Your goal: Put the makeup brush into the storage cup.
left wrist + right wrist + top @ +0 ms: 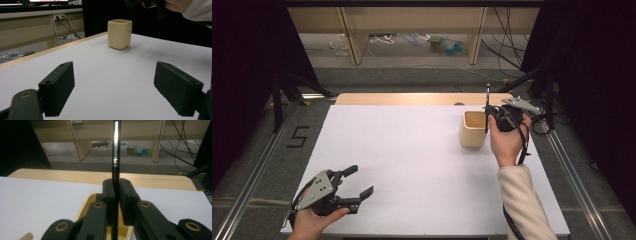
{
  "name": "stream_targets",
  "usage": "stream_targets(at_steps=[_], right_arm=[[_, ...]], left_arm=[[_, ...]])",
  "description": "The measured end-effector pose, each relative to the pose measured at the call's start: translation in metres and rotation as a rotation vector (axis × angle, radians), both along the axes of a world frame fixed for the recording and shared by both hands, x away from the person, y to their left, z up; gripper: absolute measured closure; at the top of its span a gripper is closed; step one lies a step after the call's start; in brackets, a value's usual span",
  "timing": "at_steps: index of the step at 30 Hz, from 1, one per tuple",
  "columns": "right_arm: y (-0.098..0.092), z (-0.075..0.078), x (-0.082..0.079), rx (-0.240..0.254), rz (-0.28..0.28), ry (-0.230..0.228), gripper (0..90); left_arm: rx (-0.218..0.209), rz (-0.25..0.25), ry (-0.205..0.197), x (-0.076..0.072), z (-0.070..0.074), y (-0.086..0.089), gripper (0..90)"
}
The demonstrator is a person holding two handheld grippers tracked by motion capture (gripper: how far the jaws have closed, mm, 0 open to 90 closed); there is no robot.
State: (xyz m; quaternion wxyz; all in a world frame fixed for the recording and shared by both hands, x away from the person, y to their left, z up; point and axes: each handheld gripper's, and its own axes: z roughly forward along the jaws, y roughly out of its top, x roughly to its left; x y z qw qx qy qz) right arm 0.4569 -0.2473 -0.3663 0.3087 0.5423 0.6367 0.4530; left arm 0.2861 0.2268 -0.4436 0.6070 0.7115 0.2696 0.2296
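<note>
A square beige cup stands on the white table at the far right; the left gripper view has this cup ahead, the right gripper view its rim below the jaws. My right gripper hovers just over the cup's right edge, shut on a thin black pen held upright. Seen from the right gripper itself, the pen rises between the pads, black with a shiny silver upper part. The left gripper rests at the near left corner, open and empty, jaws wide apart.
A bare wooden strip runs along the table's far edge. Metal rails flank the table on both sides. Beyond it are wooden shelf legs, loose cables and small clutter on the floor. A sleeved forearm crosses the near right.
</note>
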Motion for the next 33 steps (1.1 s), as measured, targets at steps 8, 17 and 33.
stream_targets(at_steps=[8,17,33], right_arm=[[0.0015,0.0002,0.0016,0.017,0.01,-0.009,84.1],[0.0027,0.0018,0.0022,0.011,0.009,0.007,84.1],[0.0055,0.0016,0.0051,0.01,0.011,-0.002,84.1]], left_arm=[[0.0,0.0,0.0,0.0,0.0,0.0001,16.6],[0.0,0.0,-0.002,0.0,-0.0001,0.0001,16.7],[0.002,0.0,-0.001,0.0002,-0.0003,0.0,16.7]])
